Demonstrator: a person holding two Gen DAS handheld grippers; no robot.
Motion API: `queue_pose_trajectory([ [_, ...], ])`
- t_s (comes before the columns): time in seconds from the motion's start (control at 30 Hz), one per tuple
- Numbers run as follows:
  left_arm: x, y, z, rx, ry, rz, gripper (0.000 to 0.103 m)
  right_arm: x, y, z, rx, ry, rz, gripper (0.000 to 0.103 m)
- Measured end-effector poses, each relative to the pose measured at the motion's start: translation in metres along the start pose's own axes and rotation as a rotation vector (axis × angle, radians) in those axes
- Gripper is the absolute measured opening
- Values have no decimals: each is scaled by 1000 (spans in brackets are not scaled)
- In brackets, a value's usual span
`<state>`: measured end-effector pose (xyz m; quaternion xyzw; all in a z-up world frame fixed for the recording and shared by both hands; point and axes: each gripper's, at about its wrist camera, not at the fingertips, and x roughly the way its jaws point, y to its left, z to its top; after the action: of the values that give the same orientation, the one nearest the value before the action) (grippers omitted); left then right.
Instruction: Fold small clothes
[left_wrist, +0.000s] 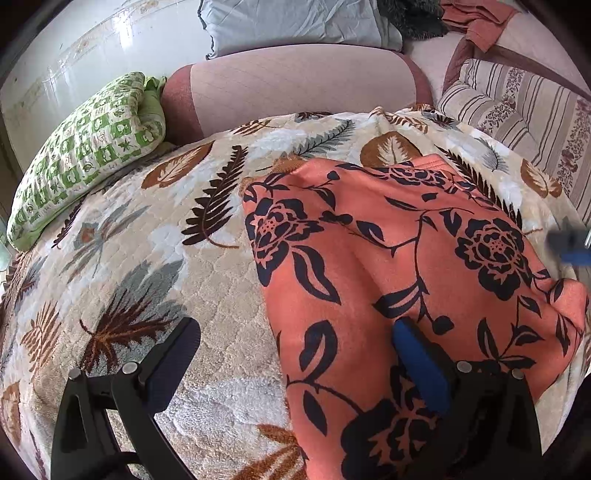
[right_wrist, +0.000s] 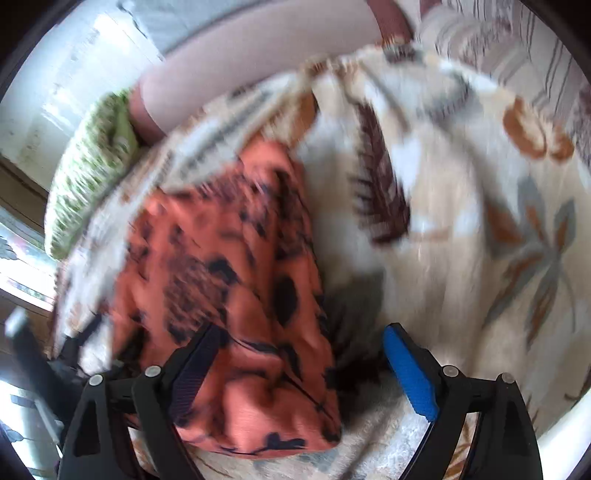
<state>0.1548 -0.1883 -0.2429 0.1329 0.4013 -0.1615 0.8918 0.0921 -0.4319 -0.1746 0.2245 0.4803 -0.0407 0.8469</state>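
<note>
I am holding my left gripper (left_wrist: 295, 354) spread wide over the bed, pinching nothing. The orange floral garment (left_wrist: 399, 266) is lying flat on the leaf-patterned quilt (left_wrist: 184, 258), and its left edge is running between my two fingers: the blue-padded finger (left_wrist: 421, 365) is sitting over the cloth, while the dark finger (left_wrist: 173, 362) is hanging over bare quilt beside it. In this view the garment is stretching lengthwise away from me, its far end pointing toward the pink bolster (left_wrist: 295, 81) at the head of the quilt.

My right gripper (right_wrist: 299, 365) is also spread apart, closed on nothing. Its picture is blurred, but the garment (right_wrist: 229, 280) is showing under the dark finger (right_wrist: 195, 365) and filling much of the gap, while the blue finger (right_wrist: 410, 376) is over quilt (right_wrist: 461, 258) beside the cloth's right edge. Here too the cloth's long axis is running away from me toward the bolster (right_wrist: 240, 62). A green checked pillow (left_wrist: 85, 155) is lying at the quilt's edge, just beside the bolster's left end.
</note>
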Motion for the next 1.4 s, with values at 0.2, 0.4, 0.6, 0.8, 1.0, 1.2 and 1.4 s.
queue_pose_trajectory([
  [0.2, -8, 2, 5, -7, -39, 28, 103, -10, 40, 20, -104, -35, 79, 48],
  [0.4, -14, 16, 8, -50, -79, 53, 103, 49, 51, 11, -94, 62, 68, 38],
  [0.6, -5, 16, 7, -56, -46, 38, 103, 57, 46, 10, -91, 77, 124, 41],
  [0.8, -6, 14, 7, -55, -49, 37, 103, 28, 17, 21, -38, 3, 199, 73],
  [1.0, -7, 11, 8, -66, -44, 24, 103, 35, -21, 22, 53, 43, 249, 77],
  [1.2, -8, 15, 13, -123, -20, -96, 103, 65, -39, 26, 107, 134, 322, 77],
  [1.4, 23, 30, 26, -273, 119, -284, 103, 94, -38, 30, 134, 217, 402, 77],
])
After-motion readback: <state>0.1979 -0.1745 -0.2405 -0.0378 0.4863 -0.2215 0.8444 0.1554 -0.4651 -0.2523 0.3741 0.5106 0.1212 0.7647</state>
